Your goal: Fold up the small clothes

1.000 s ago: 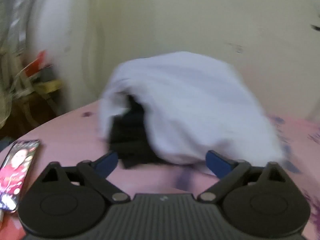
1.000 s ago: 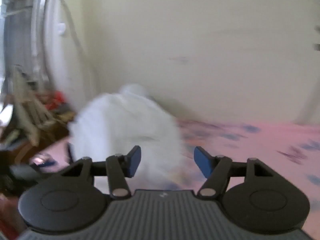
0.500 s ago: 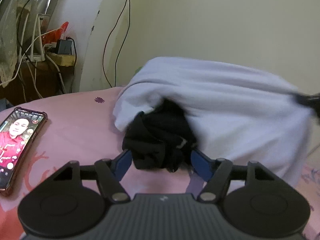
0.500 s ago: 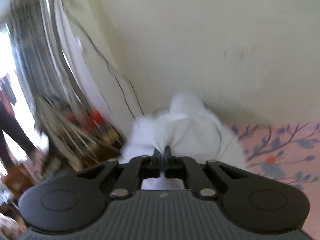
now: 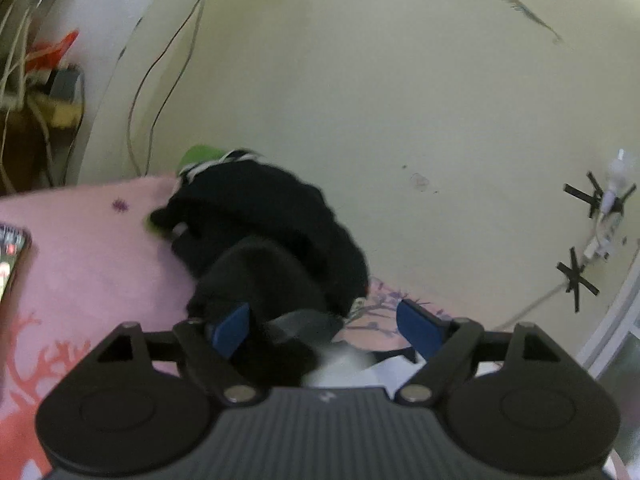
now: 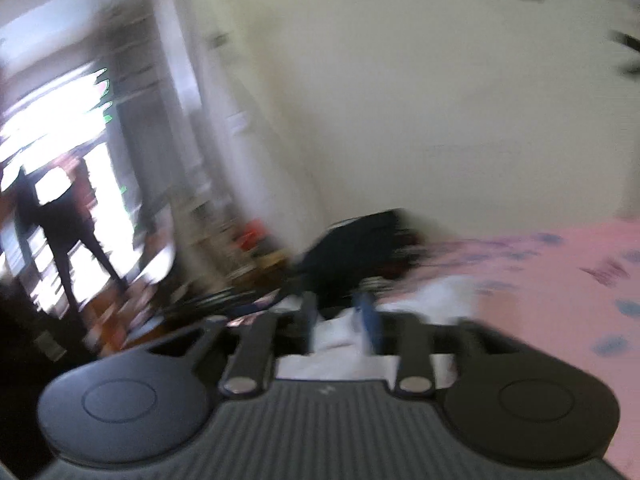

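Risk: left gripper [image 5: 324, 326], jaws wide over the black pile [image 5: 272, 232] on the pink sheet [image 5: 80, 248], may snag several garments; right gripper [image 6: 340, 322], narrowly parted over white cloth [image 6: 344, 336] in a blurred view, may drop it unspread.

Soft daylight; right wrist view heavily motion-blurred, bright doorway [image 6: 60, 184] overexposed.

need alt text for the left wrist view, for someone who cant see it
The open left gripper hovers at a heap of black clothes on a pink floral bedsheet against a cream wall. A bit of white cloth lies just below the gripper, and a phone's edge shows at far left.
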`<state>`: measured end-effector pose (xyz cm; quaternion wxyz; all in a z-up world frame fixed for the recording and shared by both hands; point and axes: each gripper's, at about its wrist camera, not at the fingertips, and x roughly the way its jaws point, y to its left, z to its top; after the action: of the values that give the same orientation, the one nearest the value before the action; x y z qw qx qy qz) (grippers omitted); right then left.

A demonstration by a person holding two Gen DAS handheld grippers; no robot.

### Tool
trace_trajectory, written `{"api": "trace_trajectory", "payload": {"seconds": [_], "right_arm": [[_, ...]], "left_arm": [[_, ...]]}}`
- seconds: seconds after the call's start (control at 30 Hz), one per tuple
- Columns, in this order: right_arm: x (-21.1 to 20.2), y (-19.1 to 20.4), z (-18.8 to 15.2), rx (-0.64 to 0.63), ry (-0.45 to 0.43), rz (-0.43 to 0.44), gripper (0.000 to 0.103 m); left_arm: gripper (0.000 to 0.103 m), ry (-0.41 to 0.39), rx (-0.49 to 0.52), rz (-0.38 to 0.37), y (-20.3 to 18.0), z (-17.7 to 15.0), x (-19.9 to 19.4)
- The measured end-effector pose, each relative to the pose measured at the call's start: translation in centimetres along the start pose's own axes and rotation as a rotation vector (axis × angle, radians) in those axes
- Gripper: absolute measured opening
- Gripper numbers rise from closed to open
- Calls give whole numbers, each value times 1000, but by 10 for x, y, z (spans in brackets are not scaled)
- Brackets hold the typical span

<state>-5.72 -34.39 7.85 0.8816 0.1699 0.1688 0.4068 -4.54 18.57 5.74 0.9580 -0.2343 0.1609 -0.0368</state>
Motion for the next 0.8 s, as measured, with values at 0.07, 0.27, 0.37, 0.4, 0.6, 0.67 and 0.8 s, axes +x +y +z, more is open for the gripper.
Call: {"api": "trace_trajectory", "payload": {"seconds": [0.07, 0.27, 0.37, 0.4, 0.6, 0.67, 0.8], "right_arm": [[4, -11, -2, 54, -25, -112, 58], [87, -49, -17, 60, 119, -310, 66], [132, -70, -27, 128, 211, -372, 65], [149, -84, -29, 149, 230, -367, 64], [204, -78, -18, 165, 250, -296, 0], [183, -77, -3, 138, 143, -309, 0], [96, -75, 20, 176, -100, -401, 0]], "left_arm": [[90, -16, 13, -25, -10, 6, -3], [76, 150, 75, 119, -25, -13, 12], [31, 287, 60, 187, -25, -29, 38], [19, 307, 53, 182, -27, -32, 43], [8, 192, 100, 188, -33, -12, -10], [8, 118, 75, 230, -20, -1, -50], [9, 115, 25, 275, 5, 3, -101]]}}
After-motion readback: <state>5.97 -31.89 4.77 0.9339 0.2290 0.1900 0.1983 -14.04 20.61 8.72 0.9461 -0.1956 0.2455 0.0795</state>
